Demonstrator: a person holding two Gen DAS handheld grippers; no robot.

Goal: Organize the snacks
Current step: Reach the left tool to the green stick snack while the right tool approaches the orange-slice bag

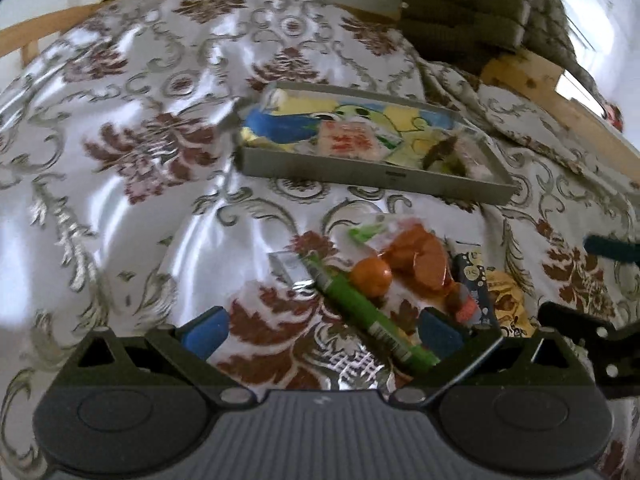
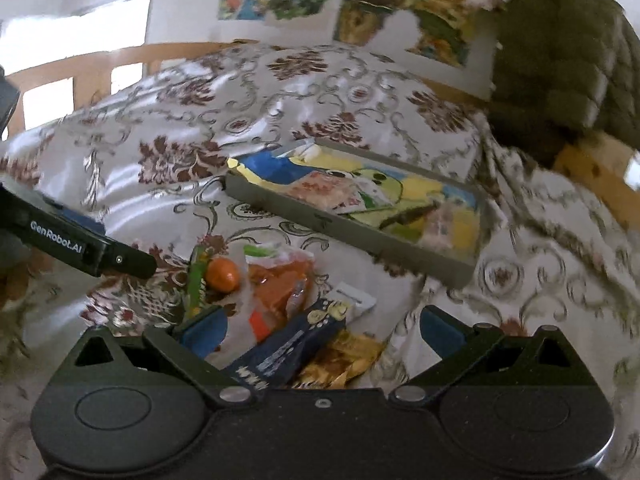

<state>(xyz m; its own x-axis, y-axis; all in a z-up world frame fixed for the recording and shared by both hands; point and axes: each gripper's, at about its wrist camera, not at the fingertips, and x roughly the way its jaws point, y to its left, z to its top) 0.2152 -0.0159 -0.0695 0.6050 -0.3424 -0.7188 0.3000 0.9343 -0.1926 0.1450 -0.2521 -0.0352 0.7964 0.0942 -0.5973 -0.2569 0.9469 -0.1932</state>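
Both the left gripper and right gripper hover spread wide, empty, over one snack pile near the tablecloth's near edge; one grey tray, holding several packets, sits beyond, open cloth leftward.

The tablecloth is showing a glossy, satiny sheen with woven damask flowers; the grey tray is looking matt; the snack wrappers are shining like crinkled plastic film; the green stick pack is gleaming smooth; the chair frame is looking like bare wood.
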